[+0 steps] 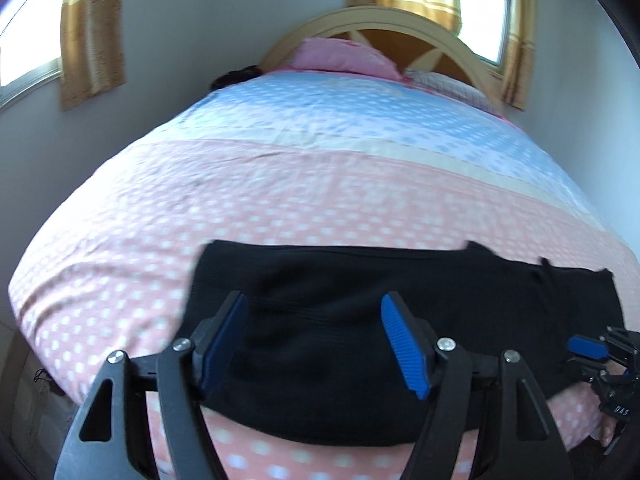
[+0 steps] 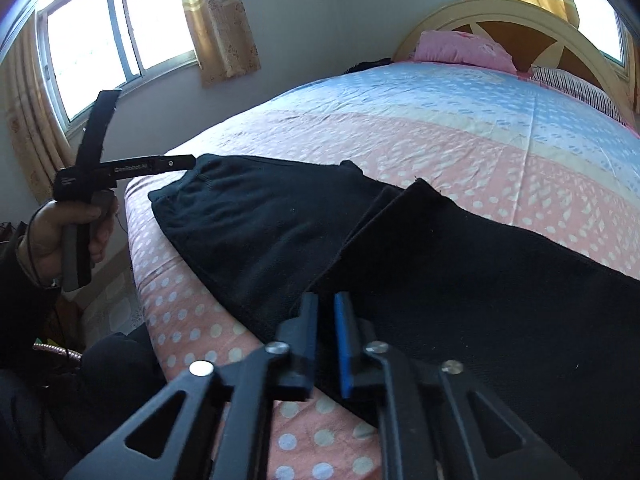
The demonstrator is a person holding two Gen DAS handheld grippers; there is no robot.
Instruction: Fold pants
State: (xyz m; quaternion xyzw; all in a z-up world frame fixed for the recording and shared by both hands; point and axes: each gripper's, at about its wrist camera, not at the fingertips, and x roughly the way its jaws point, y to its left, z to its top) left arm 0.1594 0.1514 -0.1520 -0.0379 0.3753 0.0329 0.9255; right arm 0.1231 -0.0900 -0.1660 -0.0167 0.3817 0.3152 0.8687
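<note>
- Across the lower half of both wrist views, black pants [image 2: 400, 248] lie flat on the dotted bedspread [image 1: 280, 200], partly folded.
- Your left gripper [image 1: 312, 340] hovers wide open, empty, probably lining up a fresh grip.
- Your right gripper [image 2: 326, 344] is pinched closed at the pants' near edge; a hold on cloth is unclear.
- No containers visible.

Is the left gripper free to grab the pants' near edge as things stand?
Probably yes: the left gripper hangs open over the black pants, nothing between its fingers or in the way.
</note>
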